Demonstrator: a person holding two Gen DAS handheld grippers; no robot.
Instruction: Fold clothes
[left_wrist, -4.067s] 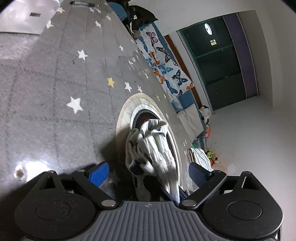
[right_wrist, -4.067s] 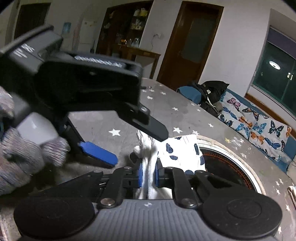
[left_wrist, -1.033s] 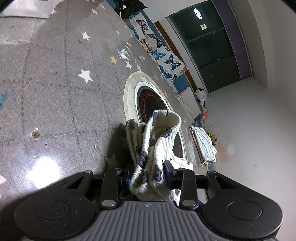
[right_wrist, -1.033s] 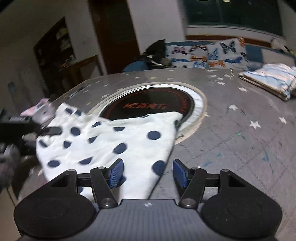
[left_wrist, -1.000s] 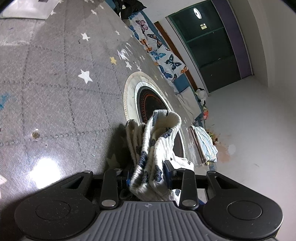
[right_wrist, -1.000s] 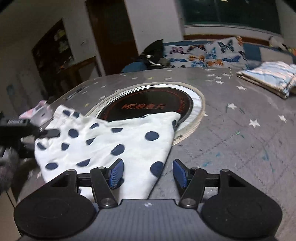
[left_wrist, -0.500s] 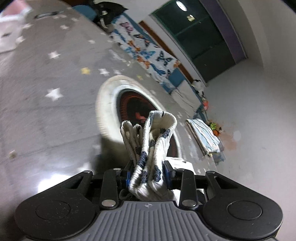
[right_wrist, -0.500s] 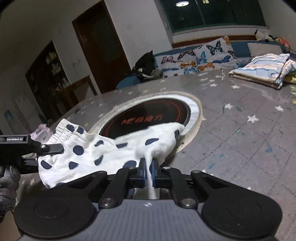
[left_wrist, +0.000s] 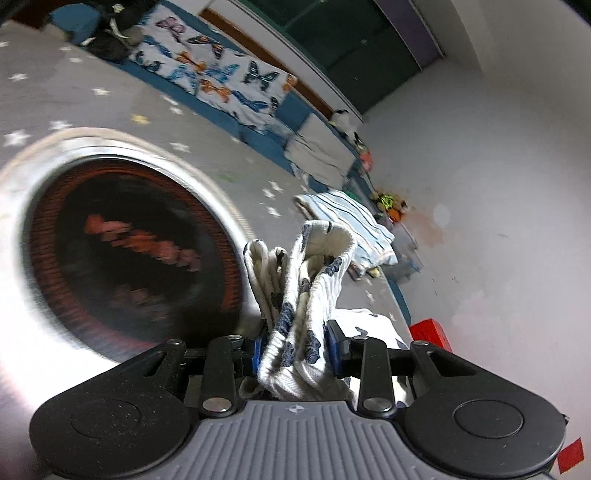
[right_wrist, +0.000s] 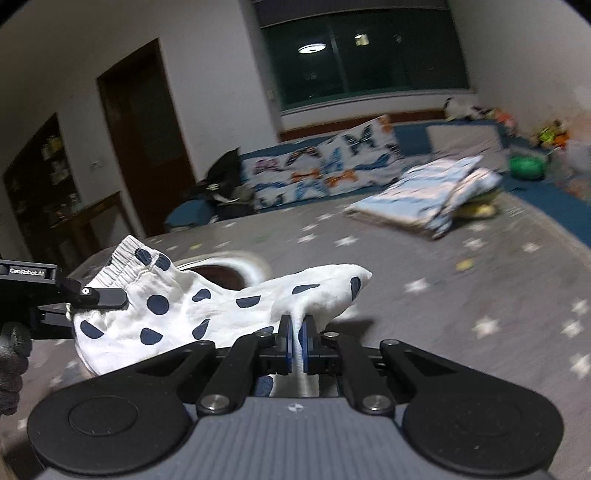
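Here, both grippers hold the same white cotton garment with dark navy polka dots (right_wrist: 207, 314), lifted off the grey star-patterned tabletop (right_wrist: 461, 295) and stretched between them. The left gripper (left_wrist: 294, 345) has its blue-padded fingers (left_wrist: 331, 345) closed around a thick bunched wad of the cloth, the gap between them filled by gathered folds that stand up in front of the lens; in the right wrist view the same gripper (right_wrist: 74, 299) appears at the left edge, pinching the garment just below its ribbed elastic waistband (right_wrist: 129, 262), with a dark gloved hand (right_wrist: 11, 354) behind it. The right gripper (right_wrist: 295, 345) has its fingers pressed nearly together on a thin pinch of fabric at the opposite end of the garment, the cloth pulled into a narrow tuck between the pads. The garment hangs slack between the two grips above the edge of the round black inset with orange lettering and a pale ring (left_wrist: 122, 251). A folded blue-and-white striped cloth (right_wrist: 432, 199) lies on the far part of the tabletop, well apart from the held garment. A butterfly-print cushion (right_wrist: 325, 166) sits on the blue bench behind. Both views show motion blur.
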